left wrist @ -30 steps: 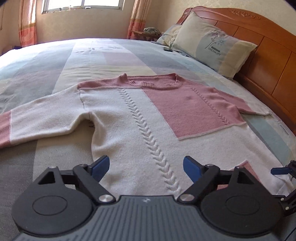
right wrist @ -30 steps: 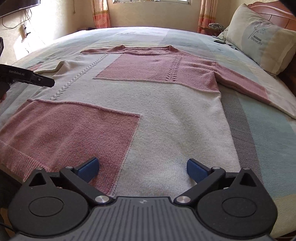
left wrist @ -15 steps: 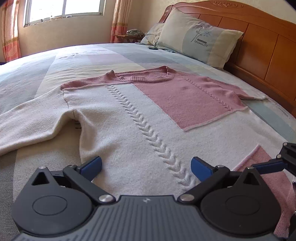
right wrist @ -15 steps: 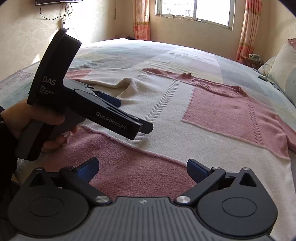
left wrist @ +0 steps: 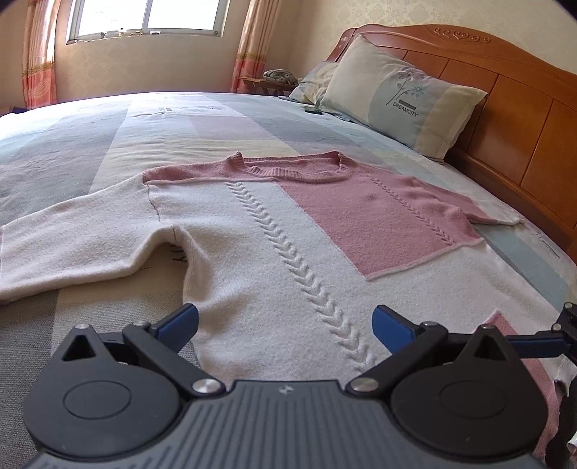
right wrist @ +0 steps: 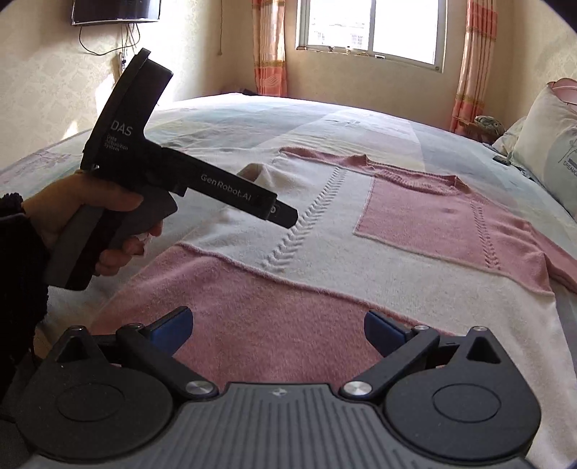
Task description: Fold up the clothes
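A: Left gripper (left wrist: 285, 324): jaws spread wide, blue pads clamping nothing, poised low over the cream lower body of the sweater (left wrist: 274, 259), just short of the hem.

B: Confirmed from the right wrist view. Left gripper (right wrist: 285, 218) seen side-on there, gripped by the left hand (right wrist: 90, 216), tip hanging above the cable-knit column, apart from the fabric. Contact with the knit: none visible.

A: Right gripper (right wrist: 277, 330): jaws likewise wide apart, holding nothing, positioned over the pink hem panel, near the bottom edge.

B: Right gripper (left wrist: 541, 342) also visible at the right margin of the left wrist view, beside the pink corner of the hem. Touching or clear of the cloth there: cannot tell.

A: Sweater position: flat, front up, on the bed (left wrist: 162, 144), neckline pointing away from both grippers, hem nearest them.

B: Sleeves: cream one extended to the left; pink one extended to the right, toward the headboard (left wrist: 523, 119).

A: Beyond the sweater: pillow (left wrist: 400, 97) propped against the headboard, window (right wrist: 371, 29) in the far wall.
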Demonstrator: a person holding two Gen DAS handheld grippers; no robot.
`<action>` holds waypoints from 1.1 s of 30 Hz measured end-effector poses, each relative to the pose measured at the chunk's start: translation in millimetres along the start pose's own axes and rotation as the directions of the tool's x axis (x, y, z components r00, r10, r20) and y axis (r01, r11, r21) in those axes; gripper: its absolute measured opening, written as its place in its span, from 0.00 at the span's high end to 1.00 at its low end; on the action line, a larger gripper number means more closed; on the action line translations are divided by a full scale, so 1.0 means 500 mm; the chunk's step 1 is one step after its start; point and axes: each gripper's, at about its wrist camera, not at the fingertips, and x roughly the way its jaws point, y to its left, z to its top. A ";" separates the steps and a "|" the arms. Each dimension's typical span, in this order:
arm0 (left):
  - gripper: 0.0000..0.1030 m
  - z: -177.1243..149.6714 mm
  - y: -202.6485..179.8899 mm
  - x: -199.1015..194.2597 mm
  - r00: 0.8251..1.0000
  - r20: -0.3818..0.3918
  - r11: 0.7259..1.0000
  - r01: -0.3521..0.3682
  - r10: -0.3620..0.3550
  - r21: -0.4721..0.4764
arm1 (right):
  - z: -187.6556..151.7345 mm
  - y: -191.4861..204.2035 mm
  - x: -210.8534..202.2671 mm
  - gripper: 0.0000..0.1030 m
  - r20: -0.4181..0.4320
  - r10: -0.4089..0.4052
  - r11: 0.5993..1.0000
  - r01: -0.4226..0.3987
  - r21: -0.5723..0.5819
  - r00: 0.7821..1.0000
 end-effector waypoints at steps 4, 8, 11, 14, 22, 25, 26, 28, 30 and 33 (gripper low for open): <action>0.01 0.004 0.007 0.004 1.000 0.000 1.000 0.010 -0.010 -0.020 | 0.052 0.040 0.084 0.00 -0.027 0.014 0.997 -0.016 -0.070 1.000; 0.01 0.008 0.013 0.009 1.000 -0.002 0.999 0.016 -0.016 -0.035 | 0.019 0.063 0.112 0.00 -0.114 0.011 0.997 -0.020 -0.077 0.993; 0.01 0.006 0.005 0.016 1.000 -0.018 1.000 0.001 -0.001 -0.016 | -0.016 0.071 0.064 0.00 -0.148 0.048 0.997 -0.057 -0.058 0.988; 0.01 0.008 -0.016 0.014 1.000 -0.018 1.000 0.000 0.001 0.019 | -0.039 0.079 0.002 0.00 -0.133 0.034 0.991 -0.051 -0.125 0.991; 0.01 0.014 -0.078 0.021 1.000 -0.018 0.990 -0.008 0.011 0.141 | -0.098 -0.045 -0.048 0.00 -0.205 -0.046 0.991 0.070 0.113 0.978; 0.01 0.012 -0.092 0.044 0.998 -0.048 0.986 -0.026 0.034 0.163 | -0.118 -0.044 -0.086 0.00 -0.218 -0.012 0.994 0.036 0.107 0.976; 0.01 0.010 -0.095 0.049 0.998 -0.055 0.986 -0.018 0.028 0.163 | -0.117 -0.048 -0.101 0.00 -0.199 -0.019 0.994 0.040 0.101 0.980; 0.01 0.003 -0.103 0.056 0.997 -0.070 0.984 -0.006 0.019 0.176 | -0.103 -0.073 -0.117 0.00 -0.151 -0.048 0.990 0.067 0.123 0.987; 0.01 -0.004 -0.109 0.063 0.996 -0.080 0.980 -0.012 0.029 0.199 | -0.073 -0.125 -0.113 0.00 -0.106 -0.102 0.977 0.120 0.178 0.989; 0.01 -0.011 -0.113 0.072 0.995 -0.090 0.975 -0.018 0.039 0.221 | -0.042 -0.213 -0.087 0.00 -0.040 -0.167 0.952 0.172 0.252 0.985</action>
